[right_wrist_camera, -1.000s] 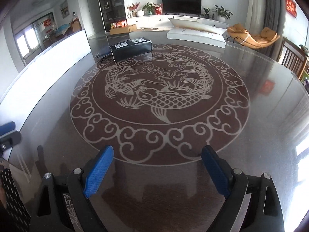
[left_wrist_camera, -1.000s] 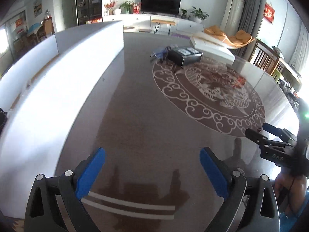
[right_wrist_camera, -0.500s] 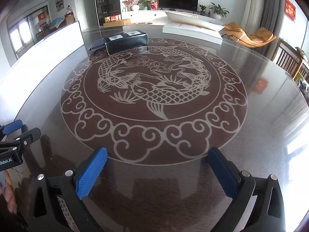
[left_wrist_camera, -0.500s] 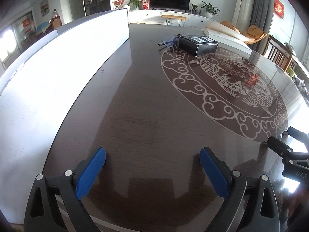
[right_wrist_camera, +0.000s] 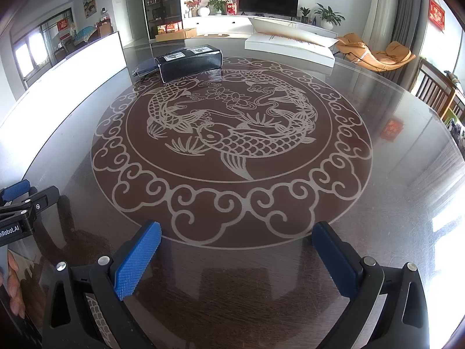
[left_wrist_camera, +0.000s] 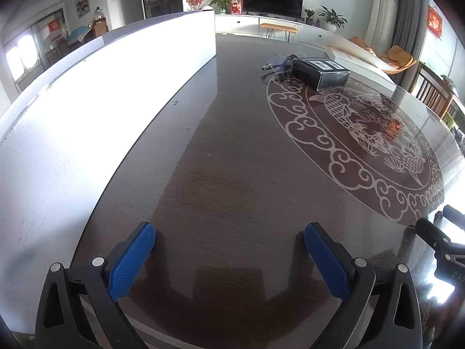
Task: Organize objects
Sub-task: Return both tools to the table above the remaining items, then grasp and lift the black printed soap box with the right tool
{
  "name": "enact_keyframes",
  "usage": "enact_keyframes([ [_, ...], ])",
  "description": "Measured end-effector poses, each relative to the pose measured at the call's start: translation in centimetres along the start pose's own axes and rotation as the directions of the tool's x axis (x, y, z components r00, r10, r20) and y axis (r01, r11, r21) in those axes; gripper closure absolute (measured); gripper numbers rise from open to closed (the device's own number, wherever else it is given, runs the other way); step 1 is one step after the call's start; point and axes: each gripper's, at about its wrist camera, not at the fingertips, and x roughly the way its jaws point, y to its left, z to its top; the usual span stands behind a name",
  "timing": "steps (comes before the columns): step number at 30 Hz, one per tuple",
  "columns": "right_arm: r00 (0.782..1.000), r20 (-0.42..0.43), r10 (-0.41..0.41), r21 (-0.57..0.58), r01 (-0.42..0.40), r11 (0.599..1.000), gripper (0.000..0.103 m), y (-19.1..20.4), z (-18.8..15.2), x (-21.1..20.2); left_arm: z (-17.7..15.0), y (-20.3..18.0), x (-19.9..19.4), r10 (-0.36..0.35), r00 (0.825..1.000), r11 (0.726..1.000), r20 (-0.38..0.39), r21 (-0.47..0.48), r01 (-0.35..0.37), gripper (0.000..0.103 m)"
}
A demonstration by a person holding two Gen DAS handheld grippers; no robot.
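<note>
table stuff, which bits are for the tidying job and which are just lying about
For the job: black box; clear plastic bag beside it; left tool and right tool, both open and empty.

Just lying about: white board; flat white box.

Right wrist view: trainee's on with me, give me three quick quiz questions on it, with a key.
1. True or false: the right claw is holding the black box.
2. What lies against the black box's left end: A) a clear plastic bag, B) a cup, C) a book?
3. Which animal is inlaid in the round table?

Key: 1 false, it is open and empty; 2 A; 3 fish.
</note>
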Motion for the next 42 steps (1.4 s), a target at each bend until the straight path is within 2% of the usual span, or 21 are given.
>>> enact_keyframes([
  [13,1.0,-0.008,0.013,-0.006,-0.013,1.0,0.0,0.2,0.7,0.5,0.0,0.1,0.1,0.005,1.0,1.0,0.004,-0.008,-0.005,0.0],
  [16,0.998,-0.014,0.066,0.011,-0.066,0.998,0.0,0.9,4.1,1.3,0.1,0.1,0.2,0.006,1.0,1.0,0.004,-0.01,-0.006,0.0],
  [18,0.991,0.019,0.13,0.057,-0.131,0.99,0.0,1.5,7.6,2.0,0.1,0.1,0.2,0.005,1.0,1.0,0.004,-0.01,-0.005,0.0],
  [21,0.986,0.022,0.164,0.134,-0.165,0.977,0.0,2.7,13.4,4.9,0.1,0.1,0.2,0.006,1.0,1.0,0.004,-0.009,-0.006,0.0],
  [25,0.993,-0.005,0.12,0.3,-0.113,0.947,0.0,3.7,19.9,10.1,0.1,0.1,0.2,0.005,1.0,1.0,0.004,-0.01,-0.005,0.0],
  [28,0.992,-0.042,0.12,0.418,-0.091,0.904,0.0,4.3,22.3,13.7,0.1,0.1,0.2,0.004,1.0,1.0,0.004,-0.009,-0.004,0.0],
  [29,0.992,-0.067,0.107,0.423,-0.069,0.904,0.0,4.8,22.8,14.8,0.2,0.1,0.3,0.003,1.0,1.0,0.003,-0.009,-0.003,0.0],
  [31,0.997,-0.067,0.032,0.376,-0.004,0.927,0.0,5.8,23.7,15.5,0.3,0.0,0.4,0.001,1.0,1.0,0.003,-0.006,-0.001,0.0],
  [33,0.997,-0.078,0.004,0.322,0.021,0.947,0.0,6.8,24.0,16.0,0.4,0.0,0.5,-0.001,1.0,1.0,0.001,-0.004,0.001,0.0],
  [35,0.997,-0.072,-0.023,0.266,0.042,0.963,0.005,7.4,23.6,15.8,0.5,0.0,0.6,-0.001,1.0,1.0,0.002,-0.005,0.001,0.0],
  [36,0.997,-0.063,-0.042,0.232,0.055,0.971,0.016,7.7,23.2,15.5,0.5,-0.1,0.6,-0.001,1.0,1.0,0.002,-0.005,0.001,0.0],
  [37,0.996,-0.054,-0.065,0.191,0.074,0.979,0.022,7.9,22.8,15.2,0.6,-0.1,0.6,-0.001,1.0,1.0,0.001,-0.005,0.001,0.0],
  [38,0.995,-0.045,-0.086,0.15,0.092,0.984,0.035,8.1,22.4,14.9,0.6,-0.1,0.7,-0.001,1.0,1.0,0.002,-0.005,0.001,0.0],
  [39,0.996,-0.028,-0.086,0.121,0.089,0.989,0.043,8.1,21.9,14.5,0.6,-0.1,0.7,-0.001,1.0,1.0,0.002,-0.005,0.001,0.0],
  [42,0.998,-0.008,-0.061,0.086,0.061,0.994,0.044,7.5,20.3,13.5,0.7,-0.2,0.8,-0.002,1.0,1.0,0.002,-0.004,0.002,0.0],
])
